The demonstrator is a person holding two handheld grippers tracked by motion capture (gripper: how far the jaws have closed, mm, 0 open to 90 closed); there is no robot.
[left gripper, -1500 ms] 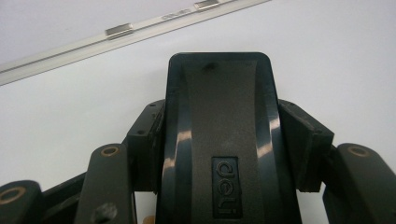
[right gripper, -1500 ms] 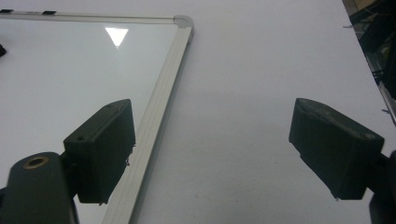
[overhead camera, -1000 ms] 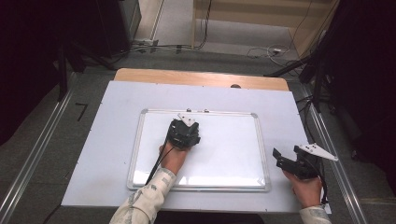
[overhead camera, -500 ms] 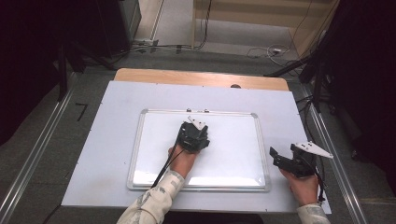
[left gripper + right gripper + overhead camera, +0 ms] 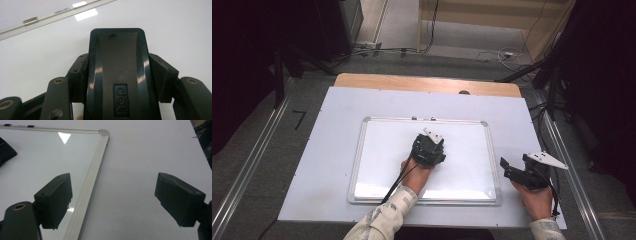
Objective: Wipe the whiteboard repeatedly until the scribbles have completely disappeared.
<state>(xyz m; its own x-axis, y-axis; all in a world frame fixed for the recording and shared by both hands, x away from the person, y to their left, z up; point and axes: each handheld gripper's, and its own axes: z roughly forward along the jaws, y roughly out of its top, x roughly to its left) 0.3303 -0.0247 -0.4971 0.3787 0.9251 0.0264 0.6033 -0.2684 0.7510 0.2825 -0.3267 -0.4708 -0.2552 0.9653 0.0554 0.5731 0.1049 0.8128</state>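
A white board (image 5: 382, 150) with a silver frame lies flat in the middle of the table. My left gripper (image 5: 428, 150) stands over the board's centre, pointing down at it. In the left gripper view my left gripper (image 5: 120, 65) is shut on a black board eraser (image 5: 117, 82) with an embossed logo, whose far end sits against the white surface (image 5: 37, 57). My right gripper (image 5: 512, 172) hovers just off the board's right edge. In the right gripper view my right gripper (image 5: 112, 195) is open with nothing between its jaws, straddling the board's frame (image 5: 92, 175) and the table.
A pale sheet (image 5: 337, 110) covers the table, with a wooden strip (image 5: 422, 82) along the back. Two small clips (image 5: 422, 118) sit on the board's top frame. Metal rails (image 5: 257, 160) run along both sides. Cables lie on the floor beyond.
My left gripper has slid to the right across the board with the eraser in it. The right gripper has stayed where it was.
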